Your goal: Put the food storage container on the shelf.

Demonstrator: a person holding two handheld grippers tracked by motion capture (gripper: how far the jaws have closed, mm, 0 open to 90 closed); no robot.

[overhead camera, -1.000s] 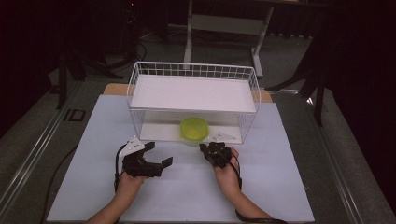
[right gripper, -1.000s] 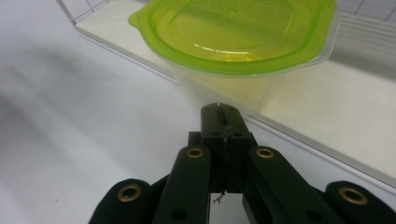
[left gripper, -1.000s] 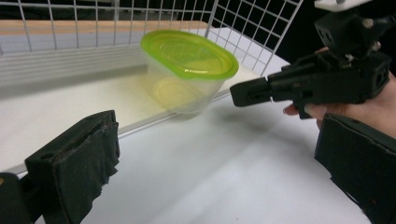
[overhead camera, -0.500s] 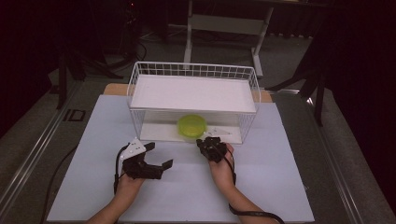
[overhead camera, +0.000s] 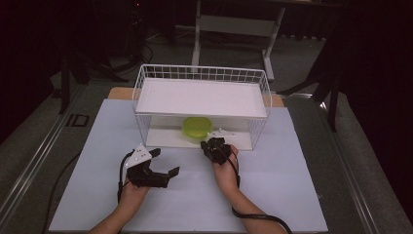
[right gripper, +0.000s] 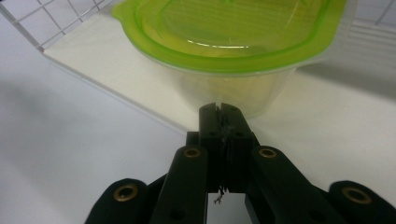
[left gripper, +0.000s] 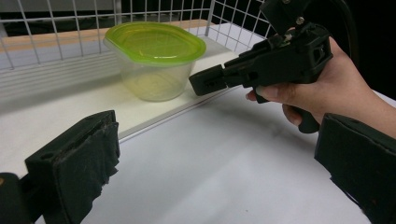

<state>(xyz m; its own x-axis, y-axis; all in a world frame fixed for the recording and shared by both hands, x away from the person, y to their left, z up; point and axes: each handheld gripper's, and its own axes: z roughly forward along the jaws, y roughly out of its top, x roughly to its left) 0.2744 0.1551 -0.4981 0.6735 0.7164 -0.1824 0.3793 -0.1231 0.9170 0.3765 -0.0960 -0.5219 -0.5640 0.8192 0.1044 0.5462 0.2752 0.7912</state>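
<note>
Green-lidded tub (right gripper: 229,51) sits at the shelf's (overhead camera: 160,138) front edge; right gripper (right gripper: 221,111), jaws pinched together and empty, is closing in. Next it'll need to open up; left gripper (left gripper: 205,177) waits wide.

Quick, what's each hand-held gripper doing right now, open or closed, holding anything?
Left hand-held gripper: open, holding nothing.
Right hand-held gripper: closed, empty, tips by the clear plastic container with the green lid.

Rack (overhead camera: 202,97) front open – tub (overhead camera: 196,128) reachable
</note>
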